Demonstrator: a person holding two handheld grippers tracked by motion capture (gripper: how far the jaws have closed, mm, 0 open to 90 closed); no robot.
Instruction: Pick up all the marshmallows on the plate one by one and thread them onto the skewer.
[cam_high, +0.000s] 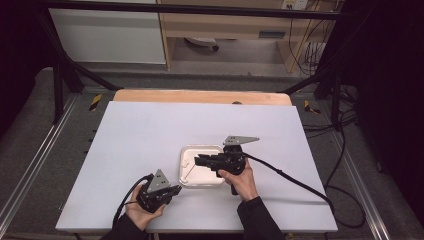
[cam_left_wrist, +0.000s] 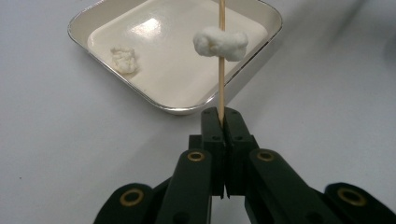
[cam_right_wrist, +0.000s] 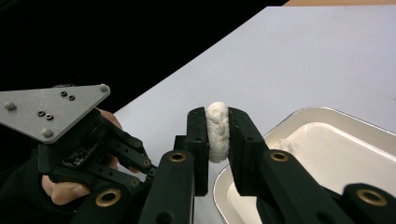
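Skewer (cam_left_wrist: 221, 56): thin wooden stick, clamped at its lower end between the shut jaws of the left gripper (cam_left_wrist: 226, 116), rising over the tray edge; 1 white, lumpy marshmallow (cam_left_wrist: 220, 43) threaded on it. The left gripper view also shows a second piece (cam_left_wrist: 124, 59) lying in the tray (cam_left_wrist: 84, 21). The right gripper view shows a third piece (cam_right_wrist: 217, 130), soft and ridged, pinched between the right gripper's (cam_right_wrist: 218, 135) narrow jaws, beside the tray rim. Tray: square, rounded corners, glossy cream inside, metallic rim, on a white table (cam_high: 140, 135). In the high view the skewer (cam_high: 191, 166) slants across the tray.
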